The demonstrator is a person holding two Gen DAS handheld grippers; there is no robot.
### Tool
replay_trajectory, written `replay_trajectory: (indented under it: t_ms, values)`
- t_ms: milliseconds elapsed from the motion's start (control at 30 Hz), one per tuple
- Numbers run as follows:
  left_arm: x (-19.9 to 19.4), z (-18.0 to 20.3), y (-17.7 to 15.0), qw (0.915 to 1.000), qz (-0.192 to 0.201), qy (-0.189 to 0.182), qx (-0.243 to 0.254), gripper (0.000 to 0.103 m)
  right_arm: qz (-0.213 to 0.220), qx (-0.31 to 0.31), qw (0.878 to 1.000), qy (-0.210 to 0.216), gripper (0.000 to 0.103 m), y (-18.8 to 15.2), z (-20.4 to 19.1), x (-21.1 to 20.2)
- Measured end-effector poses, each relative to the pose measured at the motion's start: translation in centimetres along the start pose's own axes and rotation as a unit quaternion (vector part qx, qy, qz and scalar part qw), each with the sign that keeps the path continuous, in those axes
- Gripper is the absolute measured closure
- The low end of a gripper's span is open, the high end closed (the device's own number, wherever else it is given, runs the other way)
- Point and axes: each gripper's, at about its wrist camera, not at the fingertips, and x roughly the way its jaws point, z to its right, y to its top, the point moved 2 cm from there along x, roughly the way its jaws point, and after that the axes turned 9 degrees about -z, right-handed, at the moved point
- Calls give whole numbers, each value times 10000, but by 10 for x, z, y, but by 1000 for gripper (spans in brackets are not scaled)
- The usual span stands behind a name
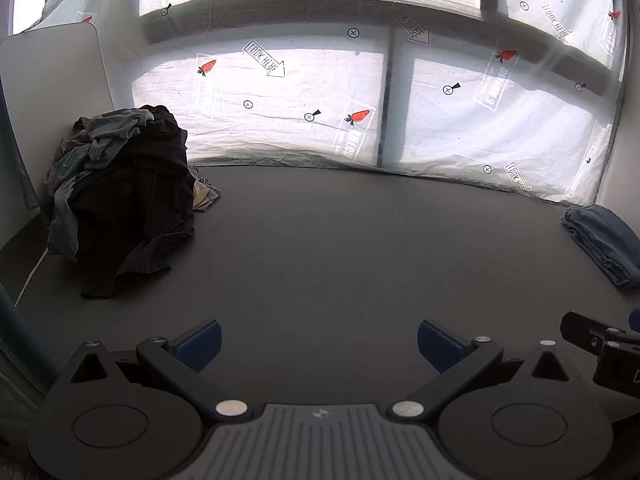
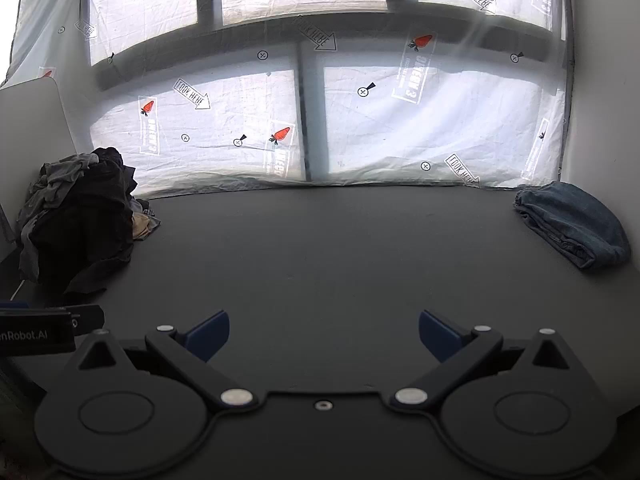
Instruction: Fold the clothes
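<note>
A heap of dark and grey unfolded clothes [image 1: 120, 196] sits at the far left of the dark table [image 1: 340, 240]; it also shows in the right wrist view [image 2: 80, 216]. A folded blue denim garment [image 2: 572, 224] lies at the far right, also seen in the left wrist view [image 1: 608, 244]. My left gripper [image 1: 319, 344] is open and empty, low over the table's near part. My right gripper [image 2: 324, 340] is open and empty beside it. Part of the right gripper [image 1: 600, 344] shows at the left view's right edge, part of the left gripper [image 2: 48, 328] at the right view's left edge.
A white printed sheet [image 1: 320, 92] covers the window wall behind the table. A pale board [image 1: 48, 72] leans at the back left behind the heap. A beige garment [image 1: 202, 200] peeks out at the heap's right foot.
</note>
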Motion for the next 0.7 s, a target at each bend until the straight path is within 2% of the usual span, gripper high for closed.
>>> replay_trajectory:
  t_ms: [700]
  values:
    - [0,-10,2,9999,-65,-57,90,0,73,-32,10000,-31,1,3,-5,-2]
